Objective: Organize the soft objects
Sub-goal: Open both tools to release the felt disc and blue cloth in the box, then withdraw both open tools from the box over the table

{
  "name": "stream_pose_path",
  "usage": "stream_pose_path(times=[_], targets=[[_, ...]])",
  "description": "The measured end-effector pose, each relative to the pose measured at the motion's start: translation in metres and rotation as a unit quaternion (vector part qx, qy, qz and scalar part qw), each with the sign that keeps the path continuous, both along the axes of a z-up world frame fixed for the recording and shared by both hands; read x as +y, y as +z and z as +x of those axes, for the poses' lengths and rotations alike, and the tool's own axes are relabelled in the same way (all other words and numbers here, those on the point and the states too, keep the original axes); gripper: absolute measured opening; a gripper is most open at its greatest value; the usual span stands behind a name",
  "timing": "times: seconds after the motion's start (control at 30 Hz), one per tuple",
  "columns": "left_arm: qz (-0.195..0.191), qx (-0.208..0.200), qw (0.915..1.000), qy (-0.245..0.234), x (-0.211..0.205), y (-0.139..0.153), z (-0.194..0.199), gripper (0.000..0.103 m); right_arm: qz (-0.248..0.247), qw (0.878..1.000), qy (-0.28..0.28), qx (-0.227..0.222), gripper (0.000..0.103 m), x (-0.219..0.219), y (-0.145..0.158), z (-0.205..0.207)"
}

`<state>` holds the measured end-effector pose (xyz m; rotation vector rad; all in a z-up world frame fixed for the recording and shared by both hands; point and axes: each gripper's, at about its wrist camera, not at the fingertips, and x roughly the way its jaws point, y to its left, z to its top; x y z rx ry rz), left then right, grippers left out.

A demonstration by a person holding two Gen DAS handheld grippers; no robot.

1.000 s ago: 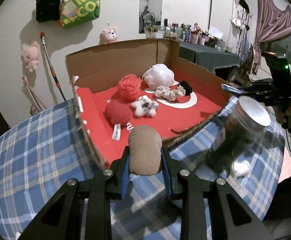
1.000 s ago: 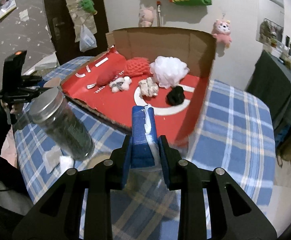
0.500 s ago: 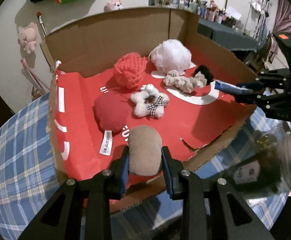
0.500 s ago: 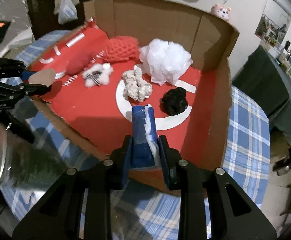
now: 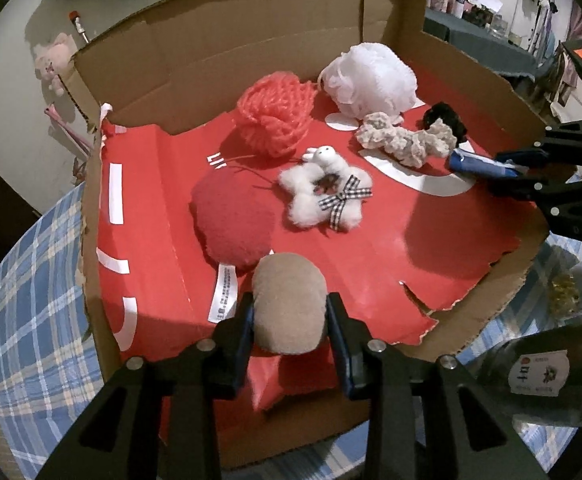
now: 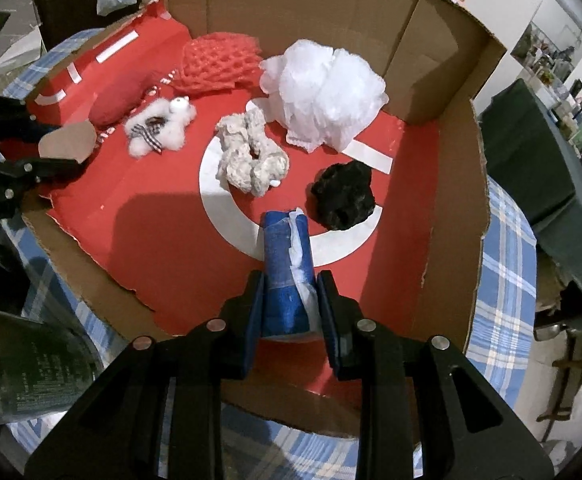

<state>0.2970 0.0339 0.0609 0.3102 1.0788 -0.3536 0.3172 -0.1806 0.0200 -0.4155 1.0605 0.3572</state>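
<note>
My left gripper [image 5: 290, 324] is shut on a tan soft pad [image 5: 289, 302], held over the front left of the red-lined cardboard box [image 5: 219, 52]. My right gripper [image 6: 288, 312] is shut on a blue rolled cloth [image 6: 286, 268], held over the box's front right; it also shows in the left wrist view [image 5: 481, 164]. In the box lie a red cushion [image 5: 233, 224], a red mesh ball [image 5: 277, 114], a white mesh puff [image 5: 371, 78], a white plush toy [image 5: 325, 194], a cream scrunchie [image 5: 405, 140] and a black scrunchie [image 6: 345, 196].
A dark glass jar [image 5: 547, 372] stands on the blue plaid tablecloth [image 5: 35, 300] right of the box; it also shows at the left of the right wrist view [image 6: 15, 360]. The box walls rise at the back and on the side by the black scrunchie.
Both grippers have moved forward from over the tablecloth to over the box floor, each still holding its object. The jar has slid to the edge of both views.
</note>
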Motion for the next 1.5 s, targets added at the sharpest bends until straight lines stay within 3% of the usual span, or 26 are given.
stream_pose_path(times=[0.2,0.5,0.6,0.67,0.7,0.77,0.93,1.07,1.3,1.5], targets=[[0.004,0.002,1.0000,0.000,-0.001,-0.002,0.005,0.037,-0.002,1.000,-0.001,0.002,0.026,-0.001,-0.003,0.005],[0.003,0.000,1.0000,0.001,-0.006,-0.006,0.008,0.053,0.005,1.000,-0.001,0.005,0.027,-0.002,-0.005,0.006],[-0.009,-0.012,0.9999,0.002,-0.005,0.001,0.002,0.061,0.010,1.000,0.000,0.007,0.032,-0.003,-0.004,0.004],[-0.018,-0.022,0.9996,0.003,-0.005,0.008,-0.004,0.065,0.015,1.000,0.002,0.004,0.048,-0.003,-0.002,0.002],[-0.024,-0.029,0.9993,0.004,-0.005,0.014,-0.007,0.066,0.022,1.000,0.006,0.004,0.050,-0.002,0.000,0.000],[-0.033,-0.044,0.9985,0.007,-0.003,0.023,-0.015,0.073,0.021,1.000,0.008,-0.010,0.055,0.001,0.006,-0.006],[-0.070,-0.089,0.9934,0.019,0.003,0.052,-0.042,0.085,0.038,0.998,-0.005,-0.041,0.058,-0.002,0.029,-0.021],[-0.084,-0.130,0.9875,0.028,0.003,0.072,-0.072,0.097,0.062,0.995,-0.021,-0.075,0.070,-0.008,0.055,-0.042],[-0.115,-0.179,0.9764,0.040,0.005,0.090,-0.128,0.101,0.110,0.985,-0.036,-0.131,0.076,-0.017,0.087,-0.099],[-0.141,-0.203,0.9678,0.047,0.005,0.094,-0.166,0.103,0.142,0.974,-0.044,-0.169,0.078,-0.025,0.097,-0.148]])
